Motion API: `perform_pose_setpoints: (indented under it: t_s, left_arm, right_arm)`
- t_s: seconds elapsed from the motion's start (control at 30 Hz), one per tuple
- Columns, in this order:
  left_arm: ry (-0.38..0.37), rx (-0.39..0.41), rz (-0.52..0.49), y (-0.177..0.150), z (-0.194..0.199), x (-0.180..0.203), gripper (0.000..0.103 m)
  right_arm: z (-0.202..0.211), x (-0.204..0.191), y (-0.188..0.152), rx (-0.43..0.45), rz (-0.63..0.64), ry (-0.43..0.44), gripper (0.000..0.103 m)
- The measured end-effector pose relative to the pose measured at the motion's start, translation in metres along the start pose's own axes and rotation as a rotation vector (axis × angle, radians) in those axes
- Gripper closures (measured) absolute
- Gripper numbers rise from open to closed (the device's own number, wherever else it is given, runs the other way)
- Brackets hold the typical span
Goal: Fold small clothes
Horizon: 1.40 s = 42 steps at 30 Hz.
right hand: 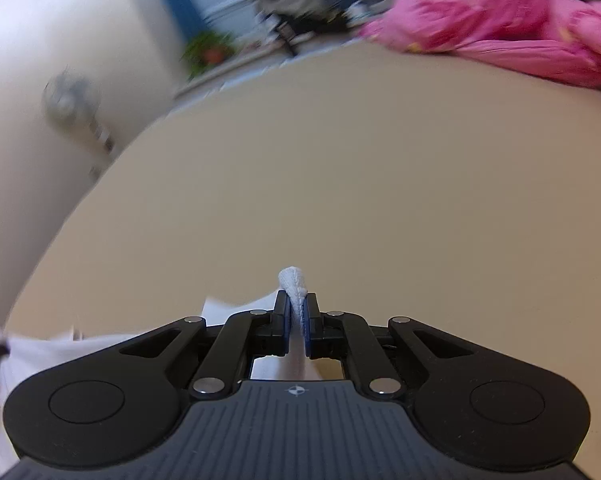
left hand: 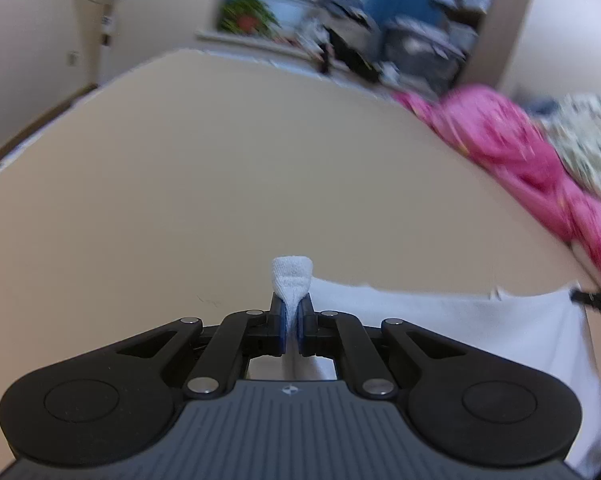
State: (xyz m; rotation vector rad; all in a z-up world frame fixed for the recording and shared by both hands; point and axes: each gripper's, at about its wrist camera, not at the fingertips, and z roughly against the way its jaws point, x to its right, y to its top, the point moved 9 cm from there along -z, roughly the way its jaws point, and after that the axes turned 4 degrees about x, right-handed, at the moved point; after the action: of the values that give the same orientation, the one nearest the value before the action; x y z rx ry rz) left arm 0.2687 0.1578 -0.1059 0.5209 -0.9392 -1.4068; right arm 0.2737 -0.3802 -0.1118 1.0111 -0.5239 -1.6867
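Over the beige surface (left hand: 220, 168), both grippers pinch the white garment (left hand: 440, 320).

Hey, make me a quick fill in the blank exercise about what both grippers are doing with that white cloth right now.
1. The left gripper has its jaws ____ on the white cloth.
2. The right gripper pinches the same cloth, whose color is ____.
3. The heap of fabric at the far edge of the tan surface is ____.

Missing words: shut; white; pink

Ahead of both tongs the tan table (left hand: 220, 168) lies open and bare; a heap of pink cloth (right hand: 500, 28) blocks its far right edge.
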Motion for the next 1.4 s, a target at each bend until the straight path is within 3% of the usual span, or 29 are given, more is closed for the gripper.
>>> perform_pose_setpoints:
  t_s: [0.23,0.33,0.43,0.5,0.53,0.73,0.9,1.03,1.17,1.3,1.4]
  left_arm:
    - [0.087,0.0,0.029,0.001,-0.019,-0.009,0.097]
    - [0.102,-0.036,0.041,-0.004,-0.031,-0.013,0.097]
    - [0.117,-0.116,0.043,-0.017,-0.041,-0.016,0.09]
    - [0.143,-0.13,0.021,-0.017,-0.04,-0.017,0.071]
    - [0.153,-0.125,0.012,-0.016,-0.037,-0.018,0.065]
    - [0.141,-0.115,0.014,-0.02,-0.017,-0.012,0.065]
    - [0.113,-0.105,0.036,-0.024,0.012,-0.004,0.065]
    - [0.067,-0.142,0.019,-0.031,0.051,0.008,0.065]
    - [0.017,-0.19,0.035,-0.044,0.097,0.013,0.058]
    - [0.026,-0.203,0.053,-0.076,0.113,0.005,0.058]
    - [0.042,-0.352,0.127,-0.115,0.106,-0.003,0.058]
  right_arm:
    - [-0.022,-0.006,0.005,0.025,0.028,-0.053,0.097]
    - [-0.029,-0.001,0.001,0.001,0.033,-0.089,0.096]
    - [-0.044,0.002,-0.013,-0.078,0.041,-0.144,0.088]
    - [-0.041,0.005,-0.014,-0.081,0.051,-0.174,0.079]
    - [-0.038,0.006,-0.014,-0.075,0.044,-0.173,0.074]
    - [0.0,0.009,-0.015,-0.054,-0.015,-0.148,0.069]
    - [0.05,-0.007,-0.018,-0.037,0.007,-0.1,0.062]
    - [0.087,-0.012,-0.042,-0.095,0.018,-0.046,0.057]
    - [0.103,-0.006,-0.069,-0.167,0.019,-0.025,0.057]
    - [0.108,-0.002,-0.099,-0.248,0.051,-0.022,0.057]
    - [0.107,0.001,-0.116,-0.308,0.106,-0.04,0.057]
